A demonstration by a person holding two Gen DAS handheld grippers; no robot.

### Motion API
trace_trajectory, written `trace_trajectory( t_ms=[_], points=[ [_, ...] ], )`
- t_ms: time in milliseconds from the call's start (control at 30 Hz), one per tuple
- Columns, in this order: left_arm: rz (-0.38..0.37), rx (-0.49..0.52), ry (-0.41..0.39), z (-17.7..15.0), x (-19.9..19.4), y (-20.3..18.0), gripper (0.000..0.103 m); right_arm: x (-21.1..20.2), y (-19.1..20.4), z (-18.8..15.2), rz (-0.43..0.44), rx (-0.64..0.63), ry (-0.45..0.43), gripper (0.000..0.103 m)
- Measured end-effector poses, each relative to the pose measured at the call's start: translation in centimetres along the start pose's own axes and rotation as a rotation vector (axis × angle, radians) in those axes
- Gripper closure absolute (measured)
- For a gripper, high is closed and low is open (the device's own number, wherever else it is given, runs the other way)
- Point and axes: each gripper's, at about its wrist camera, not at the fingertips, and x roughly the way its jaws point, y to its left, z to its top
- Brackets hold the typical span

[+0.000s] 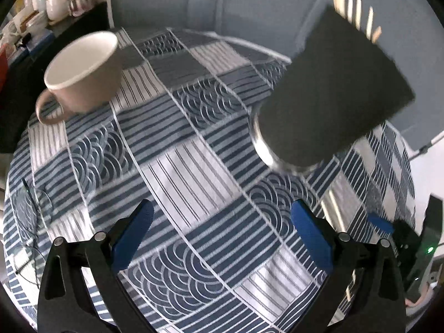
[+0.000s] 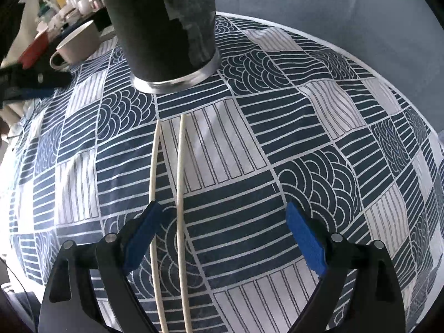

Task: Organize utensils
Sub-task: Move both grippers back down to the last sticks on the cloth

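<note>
Both hand-held grippers had their blue foam-padded jaws spread apart, holding nothing. The left hand-held gripper (image 1: 222,222) hovered over bare patchwork tablecloth (image 1: 177,172), navy-and-white stripes and scallop arcs, covering the desk. The right hand-held gripper (image 2: 222,222) sat over two thin, pale, round chopsticks (image 2: 179,194) lying flat and nearly parallel on the cloth, closer to its left pad (image 2: 143,233); contact unclear. Just beyond their tips stood a matte black cylindrical holder (image 2: 158,25) with a shiny metal base ring. In the left view, motion-blurred, several pale sticks (image 1: 358,14), probably more chopsticks, poked from its top. A smooth beige ceramic cup (image 1: 80,75) with a loop handle sat well left of it.
</note>
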Motion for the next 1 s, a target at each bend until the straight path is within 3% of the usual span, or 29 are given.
trace_trajectory(
  t_ms=[467,833,1000],
  points=[
    [0.029,0.067,0.114,-3.7,2.8,-4.1,0.006,-1.2,4.5,-1.9,0.059,-0.128,-0.031,0.016],
    [0.181,0.129,0.143,-4.6,4.3,-8.1,0.005,-1.2,-0.9,-1.9,-0.009,0.008,-0.019,0.018],
    [0.193,0.107,0.142,-4.5,4.7,-9.3,0.005,-1.2,-2.4,-1.6,-0.030,0.060,0.003,0.021]
  ],
)
